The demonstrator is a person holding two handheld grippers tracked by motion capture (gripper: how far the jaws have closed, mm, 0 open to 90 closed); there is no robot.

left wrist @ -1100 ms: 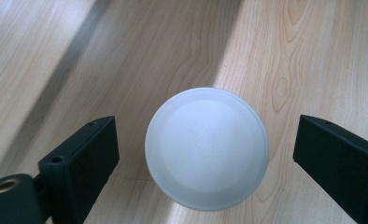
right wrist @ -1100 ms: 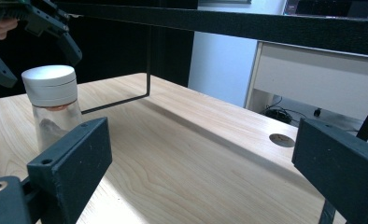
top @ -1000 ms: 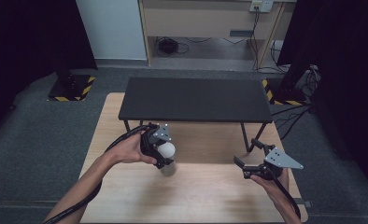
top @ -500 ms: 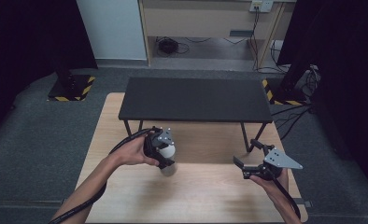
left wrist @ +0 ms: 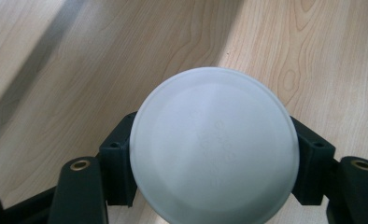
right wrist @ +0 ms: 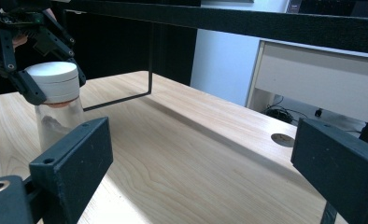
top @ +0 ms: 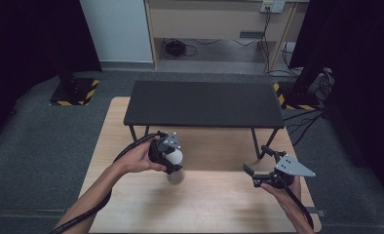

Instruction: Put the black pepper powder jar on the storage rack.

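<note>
Left gripper [left wrist: 210, 186] jaws just closed on the white lid [left wrist: 213, 147] of a clear jar [right wrist: 58, 122] standing directly below it. Right gripper [right wrist: 201, 172] wide open, empty. Jar looks light, smooth, probably slippery; lid rim is the better hold.

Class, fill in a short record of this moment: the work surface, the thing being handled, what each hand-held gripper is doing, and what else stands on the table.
surface: wooden table
thing handled: clear jar with white lid
left hand-held gripper: jaws just closed, pads pressing the lid's sides from above
right hand-held gripper: open, nothing between its jaws, apart from the jar
also on table: low black bench
</note>
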